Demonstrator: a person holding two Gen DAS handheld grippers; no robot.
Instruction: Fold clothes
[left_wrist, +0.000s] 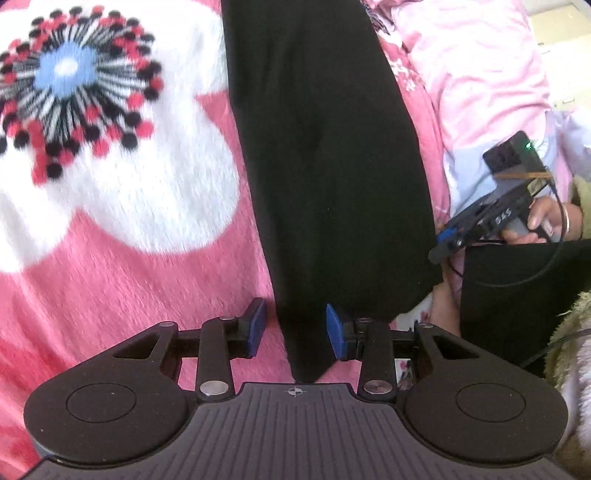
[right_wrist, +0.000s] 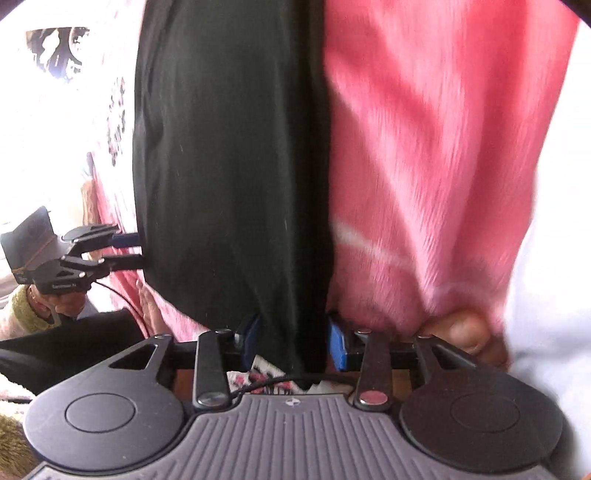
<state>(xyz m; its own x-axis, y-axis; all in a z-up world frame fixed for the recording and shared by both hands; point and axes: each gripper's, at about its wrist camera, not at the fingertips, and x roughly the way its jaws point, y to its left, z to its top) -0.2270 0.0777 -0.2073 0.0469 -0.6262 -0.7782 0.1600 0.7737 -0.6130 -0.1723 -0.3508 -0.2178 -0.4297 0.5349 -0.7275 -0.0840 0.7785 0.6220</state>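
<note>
Left wrist: black garment (left_wrist: 325, 155) runs between apart blue pads (left_wrist: 256, 328).

Daylit pink fleece blanket (left_wrist: 110, 266) with white flower

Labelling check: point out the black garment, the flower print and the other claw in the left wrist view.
black garment (left_wrist: 328, 155): left wrist view, mid-cloth.
flower print (left_wrist: 66, 70): left wrist view, blue centre.
right claw (left_wrist: 441, 245): left wrist view, fingertip end.
</note>
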